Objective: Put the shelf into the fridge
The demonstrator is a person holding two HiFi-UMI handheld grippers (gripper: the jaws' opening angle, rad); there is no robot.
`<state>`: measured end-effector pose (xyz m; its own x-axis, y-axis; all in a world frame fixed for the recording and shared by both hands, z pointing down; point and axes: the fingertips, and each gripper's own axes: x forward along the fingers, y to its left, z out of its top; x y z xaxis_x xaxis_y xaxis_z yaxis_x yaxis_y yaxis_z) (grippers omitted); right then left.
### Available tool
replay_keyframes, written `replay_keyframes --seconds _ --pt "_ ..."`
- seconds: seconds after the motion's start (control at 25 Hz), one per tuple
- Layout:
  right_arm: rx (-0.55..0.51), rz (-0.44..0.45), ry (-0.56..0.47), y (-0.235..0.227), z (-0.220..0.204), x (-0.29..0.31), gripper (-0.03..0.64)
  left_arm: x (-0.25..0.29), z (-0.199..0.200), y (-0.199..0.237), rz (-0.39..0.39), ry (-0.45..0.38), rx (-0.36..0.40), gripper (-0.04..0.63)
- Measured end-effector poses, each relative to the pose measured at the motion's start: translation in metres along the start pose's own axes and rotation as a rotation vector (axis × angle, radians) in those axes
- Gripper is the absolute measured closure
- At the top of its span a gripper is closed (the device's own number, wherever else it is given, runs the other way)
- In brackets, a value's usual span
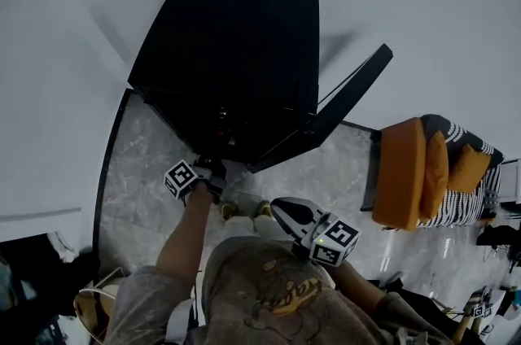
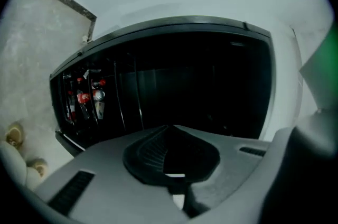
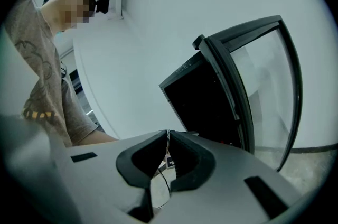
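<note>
Your left claw (image 2: pixel 168 129) and right claw (image 3: pixel 168 134) sit closed and empty by the open fridge (image 1: pixel 232 50); fetch the shelf next.

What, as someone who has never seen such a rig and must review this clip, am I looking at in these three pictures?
There is no robot: a person holds a two-jaw gripper in each hand. The head view looks down from a camera on their head. It shows the left gripper and the right gripper before a black fridge, whose door stands open, on a marble floor. The other two pictures come from cameras riding on each gripper, looking along its jaws. Both pairs of jaws are together and hold nothing. The left gripper view shows bottles in the fridge. I can make out no shelf.
</note>
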<state>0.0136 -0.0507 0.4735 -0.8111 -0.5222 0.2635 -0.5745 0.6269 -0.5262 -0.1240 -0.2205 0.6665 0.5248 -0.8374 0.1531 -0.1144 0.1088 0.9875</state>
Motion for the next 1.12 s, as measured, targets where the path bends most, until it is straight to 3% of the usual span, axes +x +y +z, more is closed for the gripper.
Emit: replay_keyframes --seconds 0.16,0.36,0.52,0.84,1.12 --pt "-0.026 0.048 -0.007 -0.001 0.004 -0.006 0.586 -0.025 -0.027 -0.045 -0.039 0.082 0.065 0.592" --pt "-0.05 0.104 -0.035 0.002 0.017 -0.012 0.586 -0.051 -0.069 -0.129 -0.173 0.163 0.103 0.592" --pt "-0.08 0.159 -0.048 0.011 0.026 -0.016 0.586 -0.077 -0.094 -0.18 -0.213 0.209 0.166 0.592" --pt "-0.156 0.26 -0.049 0.025 0.044 -0.019 0.586 -0.121 -0.119 -0.238 -0.277 0.301 0.497 0.592" --pt "-0.221 0.366 -0.041 0.047 0.056 -0.027 0.586 -0.138 -0.14 -0.271 -0.385 0.33 0.709 0.592"
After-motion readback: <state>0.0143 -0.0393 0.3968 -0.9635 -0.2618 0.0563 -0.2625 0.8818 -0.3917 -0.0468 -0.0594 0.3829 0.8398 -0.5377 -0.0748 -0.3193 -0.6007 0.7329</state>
